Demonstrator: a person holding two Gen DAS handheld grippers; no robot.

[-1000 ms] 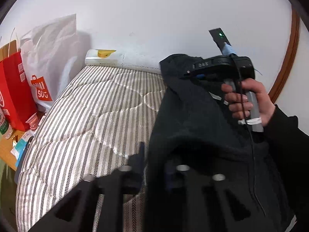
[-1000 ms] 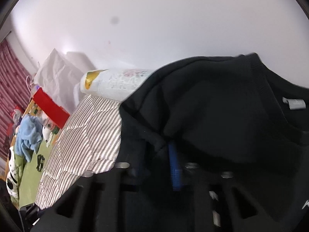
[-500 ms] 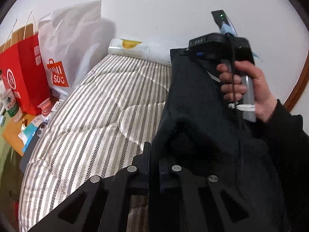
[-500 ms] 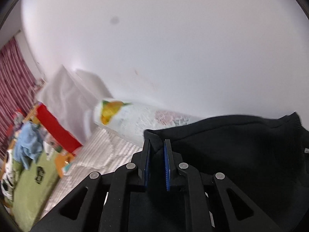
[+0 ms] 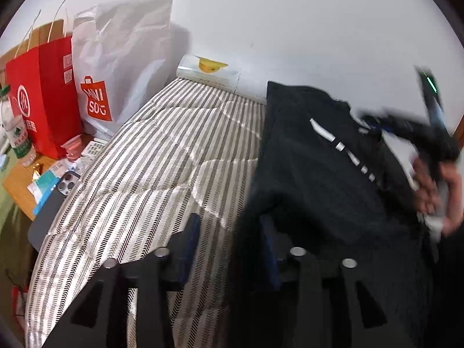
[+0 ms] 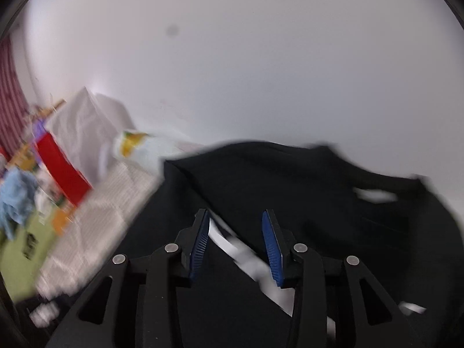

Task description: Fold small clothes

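Note:
A black garment (image 5: 319, 179) with white print lies on the striped mattress (image 5: 162, 159) at the right. My left gripper (image 5: 229, 232) is open at its near edge; the cloth drapes over the right finger and the left finger stands over bare mattress. In the right wrist view my right gripper (image 6: 236, 232) is open just above the black garment (image 6: 304, 197), with a white print strip between its blue pads. The right gripper and the hand on it show blurred in the left wrist view (image 5: 429, 145).
A white Miniso bag (image 5: 116, 66) and a red paper bag (image 5: 43, 87) stand at the mattress's far left. A rolled white pack (image 5: 208, 71) lies along the wall. A phone (image 5: 68, 181) and small items lie on a side table.
Both grippers were shut on the black garment and have opened. The garment, held up before, has dropped onto the mattress. The right gripper is moving, blurred.

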